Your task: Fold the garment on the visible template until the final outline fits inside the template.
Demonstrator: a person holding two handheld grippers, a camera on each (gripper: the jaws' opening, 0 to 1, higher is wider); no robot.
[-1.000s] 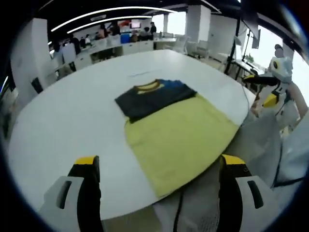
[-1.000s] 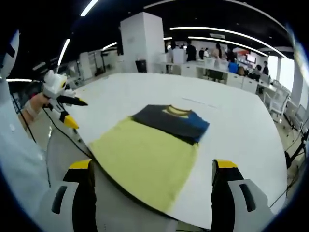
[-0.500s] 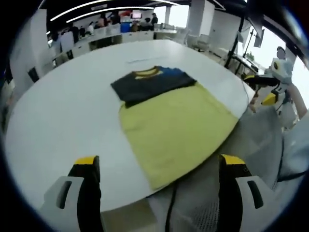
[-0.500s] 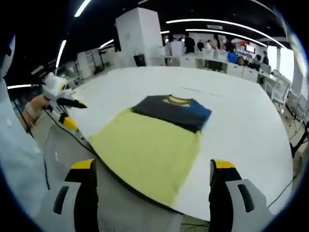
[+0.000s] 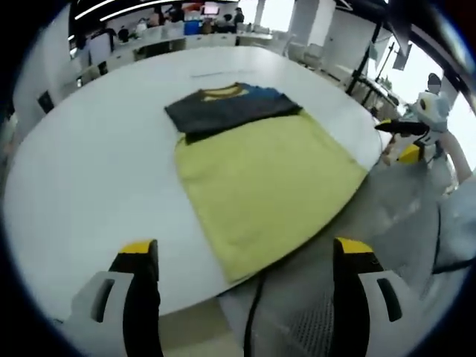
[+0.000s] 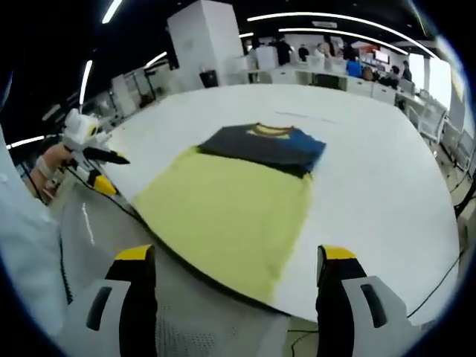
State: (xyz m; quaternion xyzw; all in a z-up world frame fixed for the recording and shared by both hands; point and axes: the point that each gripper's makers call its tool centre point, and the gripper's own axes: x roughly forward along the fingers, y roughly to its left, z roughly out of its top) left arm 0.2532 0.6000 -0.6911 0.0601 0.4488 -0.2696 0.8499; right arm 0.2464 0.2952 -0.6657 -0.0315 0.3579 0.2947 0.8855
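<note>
Left gripper [image 5: 245, 294]: jaws spread wide, holding nothing, poised off the near edge of the white table [image 5: 89, 171]. Right gripper [image 6: 234, 294]: jaws likewise apart and empty. The folded dark garment [image 5: 230, 110] lies on the far end of the yellow template [image 5: 268, 186], its far edge slightly past the template's edge. The template's near corner overhangs the table edge. Background people and desks are too blurred to make out.
</note>
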